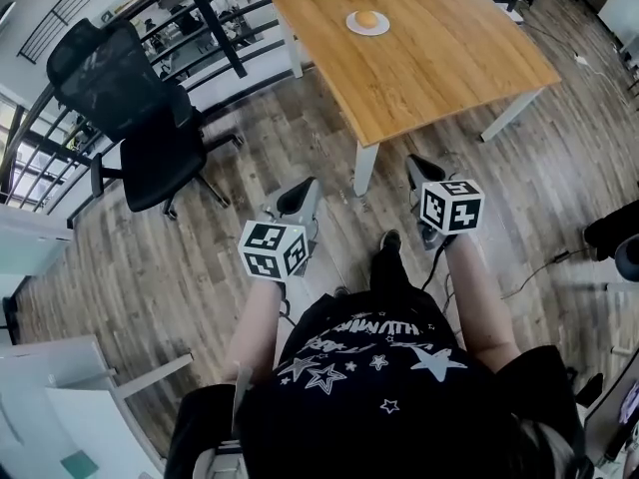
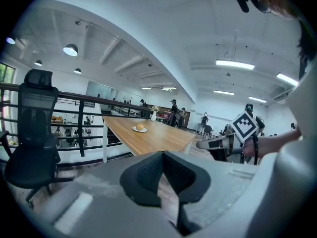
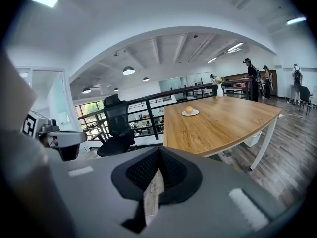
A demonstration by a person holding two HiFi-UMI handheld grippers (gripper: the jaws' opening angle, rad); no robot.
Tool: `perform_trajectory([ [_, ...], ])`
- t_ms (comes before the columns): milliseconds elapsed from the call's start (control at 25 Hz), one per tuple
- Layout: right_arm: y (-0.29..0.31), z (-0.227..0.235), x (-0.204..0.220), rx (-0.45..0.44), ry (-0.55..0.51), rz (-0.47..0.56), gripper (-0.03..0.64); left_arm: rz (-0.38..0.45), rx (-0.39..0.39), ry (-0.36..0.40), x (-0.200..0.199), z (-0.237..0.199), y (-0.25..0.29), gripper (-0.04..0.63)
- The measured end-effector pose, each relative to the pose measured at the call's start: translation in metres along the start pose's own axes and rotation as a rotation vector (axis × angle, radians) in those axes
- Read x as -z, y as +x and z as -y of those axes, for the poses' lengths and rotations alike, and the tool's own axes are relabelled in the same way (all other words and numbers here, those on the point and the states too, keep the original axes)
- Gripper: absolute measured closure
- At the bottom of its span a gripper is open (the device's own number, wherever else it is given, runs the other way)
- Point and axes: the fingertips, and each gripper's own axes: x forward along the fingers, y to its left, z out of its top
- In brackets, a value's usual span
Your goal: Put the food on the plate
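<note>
A round orange-yellow piece of food [image 1: 367, 17] lies on a small white plate [image 1: 351, 25] at the far side of the wooden table [image 1: 419, 58]. Both grippers hang in the air in front of the table, well short of it, over the wood floor. My left gripper [image 1: 298, 200] is shut with nothing between its pads. My right gripper [image 1: 421, 171] is shut and empty too. In the left gripper view the plate [image 2: 134, 130] and food [image 2: 140, 126] show far beyond the closed tips [image 2: 162, 155]. The right gripper view shows the food [image 3: 188, 109] on its plate [image 3: 195, 113] past its closed tips [image 3: 158, 150].
A black office chair [image 1: 140, 108] stands left of the table beside a black railing [image 1: 215, 13]. A vase with flowers [image 3: 218, 89] stands at the table's far end. Cables [image 1: 544, 262] trail on the floor at right. Several people stand far off in the room.
</note>
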Motion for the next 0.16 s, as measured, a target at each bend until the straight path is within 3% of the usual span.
perform_trajectory([
  [160, -0.016, -0.02, 0.009, 0.002, 0.0, 0.009, 0.615, -0.003, 0.012, -0.003, 0.011, 0.006, -0.022, 0.594],
])
